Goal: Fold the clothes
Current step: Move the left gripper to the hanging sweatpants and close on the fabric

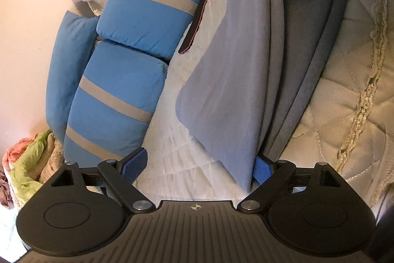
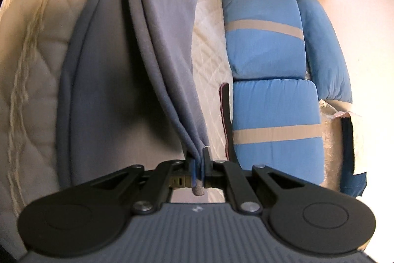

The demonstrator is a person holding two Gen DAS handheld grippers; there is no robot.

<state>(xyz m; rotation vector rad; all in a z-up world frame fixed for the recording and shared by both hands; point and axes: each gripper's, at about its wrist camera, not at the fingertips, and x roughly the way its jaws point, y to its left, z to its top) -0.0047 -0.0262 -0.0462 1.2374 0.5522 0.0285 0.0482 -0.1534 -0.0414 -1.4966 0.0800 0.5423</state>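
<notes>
A grey-blue cloth (image 2: 103, 70) hangs in long folds above a bed (image 1: 344, 90) covered with a cream quilt. The right gripper (image 2: 200, 164) has its jaws pressed together on one gathered corner of the cloth, and the fabric runs up and away from the pinch in taut pleats. In the left wrist view, the left gripper (image 1: 197, 168) has its jaws spread wide. A loose lower corner of the same cloth (image 1: 221, 90) dips between them, close against the right-hand blue pad, and nothing is gripped yet.

Beside the cloth lie blue pillows (image 1: 138, 11) with tan stripes, and a heap of other clothes (image 1: 32, 164) sits at the far edge.

The step in hand looks like catching the second corner. To do it well, the left jaws should slide further onto the hem so both layers sit between the pads, then close firmly. The right pinch should hold steady meanwhile, so the edge stays straight and the cloth does not twist.
</notes>
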